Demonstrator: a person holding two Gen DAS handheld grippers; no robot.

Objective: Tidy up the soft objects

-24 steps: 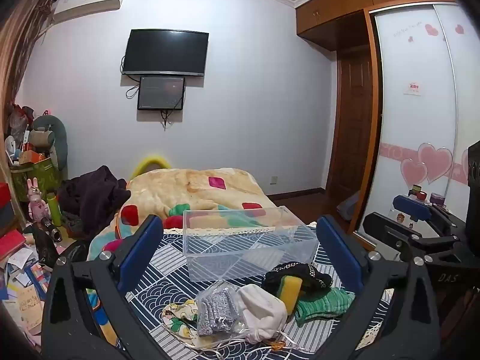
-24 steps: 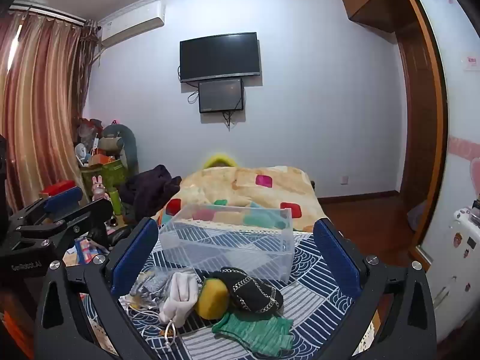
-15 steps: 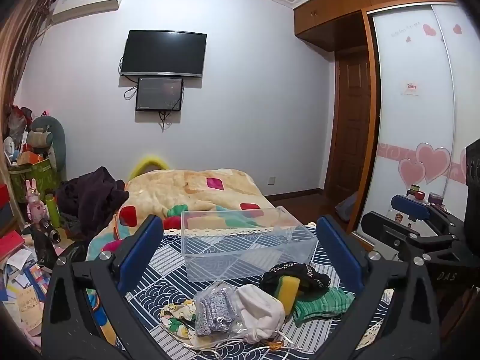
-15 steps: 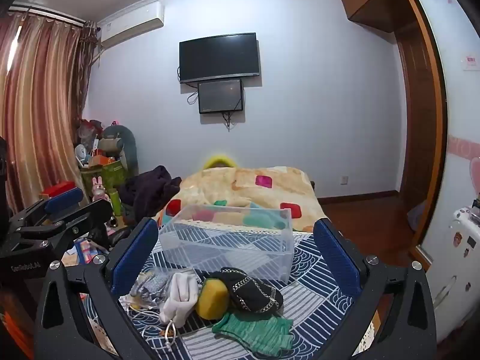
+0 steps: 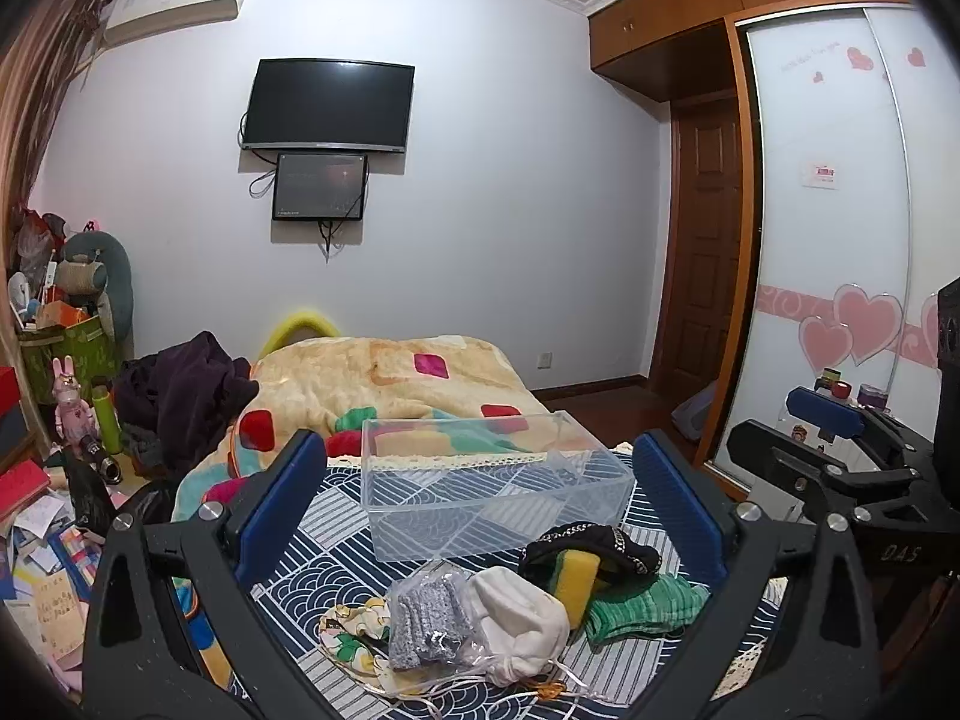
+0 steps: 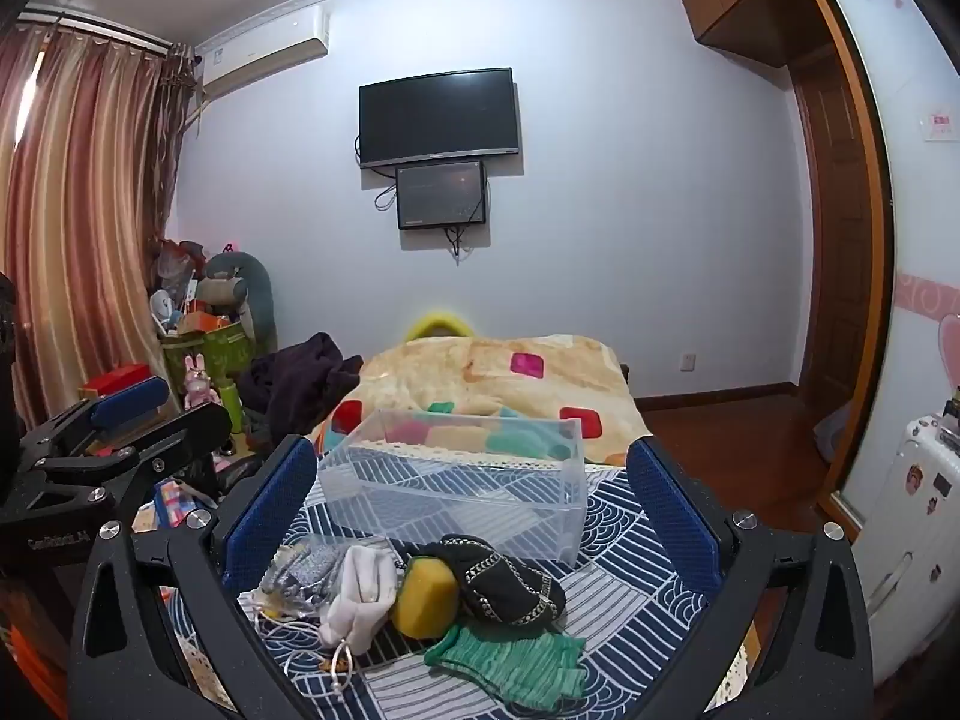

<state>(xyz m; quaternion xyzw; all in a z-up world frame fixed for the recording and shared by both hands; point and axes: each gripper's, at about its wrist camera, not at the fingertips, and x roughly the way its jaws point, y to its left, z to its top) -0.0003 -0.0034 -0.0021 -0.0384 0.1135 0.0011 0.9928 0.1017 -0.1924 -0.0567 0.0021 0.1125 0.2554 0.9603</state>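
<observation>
A pile of soft things lies on a blue patterned cloth: a white pouch, a yellow sponge, a black chain-trimmed piece, a green cloth, a clear bag of grey fabric and a floral piece. An empty clear plastic box stands behind them. My left gripper is open and empty above the pile. My right gripper is open and empty; its view shows the sponge, pouch, black piece, green cloth and box.
A bed with a yellow blanket lies behind the box, with dark clothes at its left. Cluttered boxes and toys line the left wall. A wardrobe with heart stickers stands at right. A white suitcase is at far right.
Both views have shifted very slightly; the pile and box stay where they were. Both grippers remain open.
</observation>
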